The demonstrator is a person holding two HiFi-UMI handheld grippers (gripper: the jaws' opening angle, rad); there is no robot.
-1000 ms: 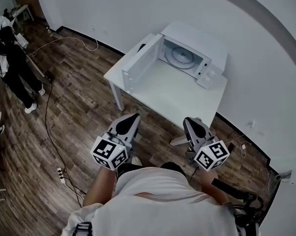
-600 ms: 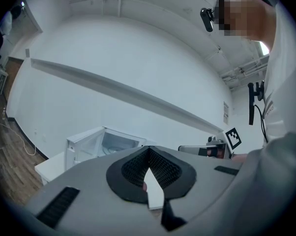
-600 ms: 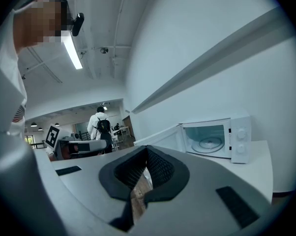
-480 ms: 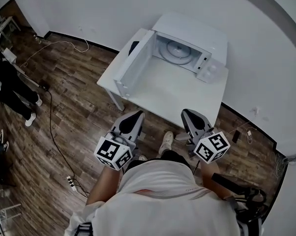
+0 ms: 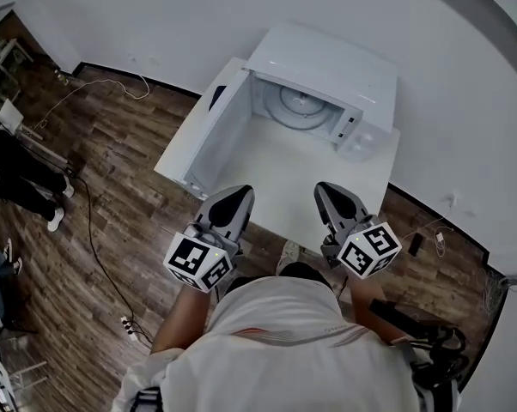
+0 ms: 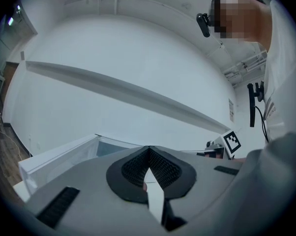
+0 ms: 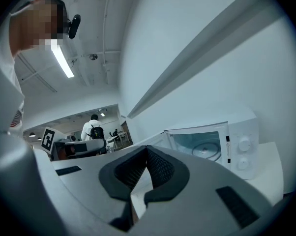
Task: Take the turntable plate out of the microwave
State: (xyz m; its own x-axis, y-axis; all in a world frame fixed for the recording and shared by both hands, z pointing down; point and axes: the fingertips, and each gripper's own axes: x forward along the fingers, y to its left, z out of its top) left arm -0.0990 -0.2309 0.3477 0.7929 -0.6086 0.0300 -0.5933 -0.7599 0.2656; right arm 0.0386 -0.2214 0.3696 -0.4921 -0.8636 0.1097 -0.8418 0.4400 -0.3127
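Turntable plate (image 5: 294, 103) lies flat inside the microwave (image 5: 327, 58), whose door (image 5: 214, 131) stands wide open, on the white table (image 5: 284, 174). The left hand-held gripper (image 5: 238, 194) and right hand-held gripper (image 5: 327, 189) hover over the table's near edge, well apart from the plate, both with jaws pressed together on nothing. Judged step: the reach, plate not yet touched; next calls for parting the jaws and entering the cavity level to take the rim. Count: 1 plate, 1 microwave, 1 table, 2 grippers.

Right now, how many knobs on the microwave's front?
2. Both sit at the right edge of the microwave front: the upper knob, and the lower knob directly beneath it. No others visible.
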